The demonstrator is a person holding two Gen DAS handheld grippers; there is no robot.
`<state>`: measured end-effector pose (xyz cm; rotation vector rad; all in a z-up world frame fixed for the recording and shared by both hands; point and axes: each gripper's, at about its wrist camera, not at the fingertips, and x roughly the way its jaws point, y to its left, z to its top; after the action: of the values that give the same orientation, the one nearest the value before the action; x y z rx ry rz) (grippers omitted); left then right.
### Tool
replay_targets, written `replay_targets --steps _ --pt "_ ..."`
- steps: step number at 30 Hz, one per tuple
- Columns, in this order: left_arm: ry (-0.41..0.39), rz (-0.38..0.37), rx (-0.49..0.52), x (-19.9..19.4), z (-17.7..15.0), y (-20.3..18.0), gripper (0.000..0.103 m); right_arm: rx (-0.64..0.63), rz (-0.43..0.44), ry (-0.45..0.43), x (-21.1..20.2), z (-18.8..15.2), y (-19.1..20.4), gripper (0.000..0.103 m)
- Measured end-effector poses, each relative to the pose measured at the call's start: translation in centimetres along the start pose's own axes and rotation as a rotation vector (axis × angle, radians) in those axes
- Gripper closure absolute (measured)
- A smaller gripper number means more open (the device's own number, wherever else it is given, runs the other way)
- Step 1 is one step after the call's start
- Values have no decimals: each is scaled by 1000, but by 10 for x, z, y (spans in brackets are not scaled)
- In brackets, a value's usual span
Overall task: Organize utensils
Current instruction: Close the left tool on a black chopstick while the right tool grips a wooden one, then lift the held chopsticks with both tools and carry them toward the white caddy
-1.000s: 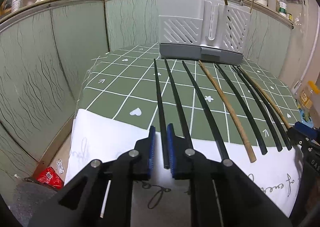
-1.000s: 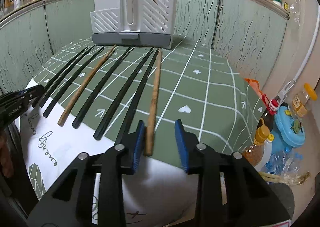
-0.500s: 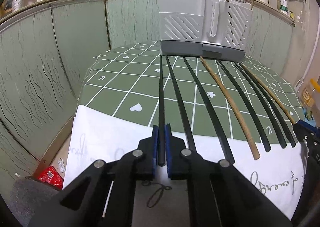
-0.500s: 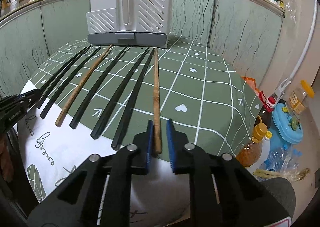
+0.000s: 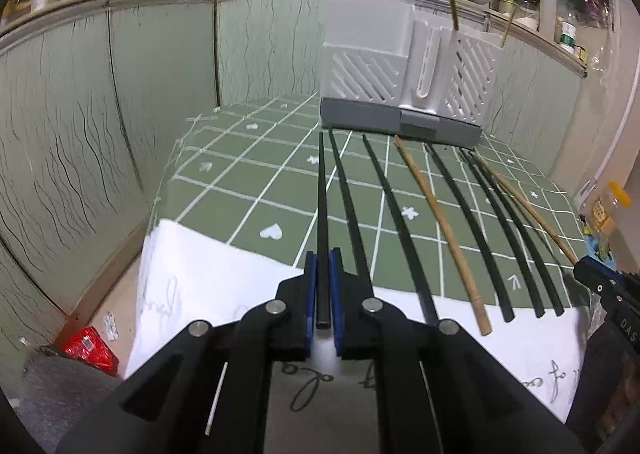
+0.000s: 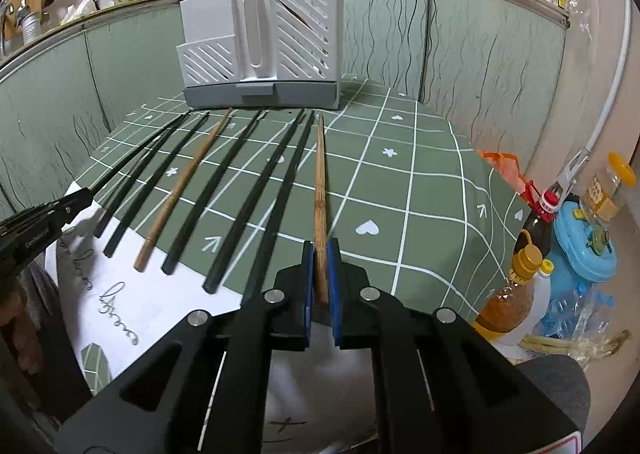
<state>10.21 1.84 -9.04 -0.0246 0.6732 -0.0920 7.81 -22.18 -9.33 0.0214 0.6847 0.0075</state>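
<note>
Looking along the left gripper (image 5: 323, 258), we see its blue pads clenched on the near end of a black chopstick (image 5: 321, 205), which runs straight away from us across the table toward the far side. The stick is smooth, square-edged and dark, tapering to a thin far tip just short of the utensil rack (image 5: 404, 73).

Our right gripper (image 6: 320, 248) is likewise clamped, grasping the near end of a brown wooden chopstick (image 6: 320, 181). This one looks rough and grainy, with a rounder shaft, and it lies at the right end of the row, pointing at the rack's right corner.

Between the two held sticks lie more chopsticks, roughly parallel and fanned out: several glossy black chopsticks (image 6: 224, 177) and one pale wooden chopstick (image 6: 184, 181), their near ends reaching onto a white cloth (image 6: 120, 294) with cursive lettering.

Under them spreads a green tablecloth (image 6: 420, 193) with a white grid, hearts and arrows. At the far edge stands the rack, grey plastic with slanted slots and a darker base tray; two wooden sticks stand inside its right compartment. To the right, off the table, we see bottles (image 6: 516, 286) and a blue container (image 6: 584, 242).
</note>
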Motion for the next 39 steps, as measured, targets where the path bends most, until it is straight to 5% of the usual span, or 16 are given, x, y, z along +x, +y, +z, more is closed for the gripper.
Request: replay_targets --steps 17,39 --pt "-96 -21 3 -51 44 10 95 -8 19 -121 -49 52 -3 96" --pt "-57 -113 27 -66 114 25 95 -23 117 -142 -85 140 -24 96"
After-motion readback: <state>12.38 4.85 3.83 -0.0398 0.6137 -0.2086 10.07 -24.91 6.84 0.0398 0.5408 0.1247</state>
